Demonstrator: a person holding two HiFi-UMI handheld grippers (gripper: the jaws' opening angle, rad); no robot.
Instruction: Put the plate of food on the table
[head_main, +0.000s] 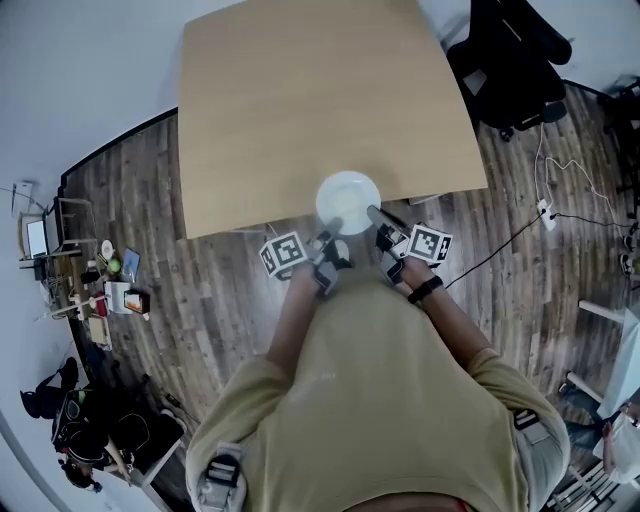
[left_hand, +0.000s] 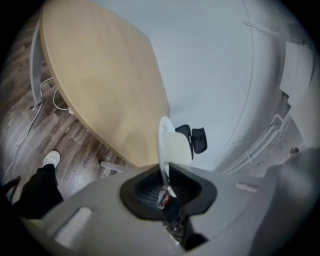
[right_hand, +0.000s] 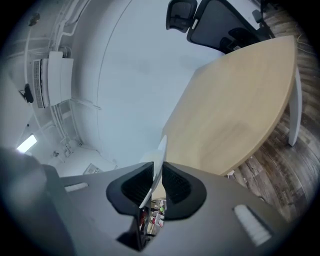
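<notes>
Left tongs (head_main: 328, 250) clenched on the near-left rim of the plate (head_main: 348, 200). Plate lies between both tongs, over the near edge of the desk (head_main: 320, 110); resting or lifted, cannot tell. Right tongs (head_main: 378, 218) clenched on the near-right rim.

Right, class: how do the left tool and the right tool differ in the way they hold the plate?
The left tool clamps the plate at its near-left rim; the right tool clamps its near-right rim. The left tool's jaws look pressed together; the right tool's show a slim gap. Both grip the same plate at the table's edge.
</notes>
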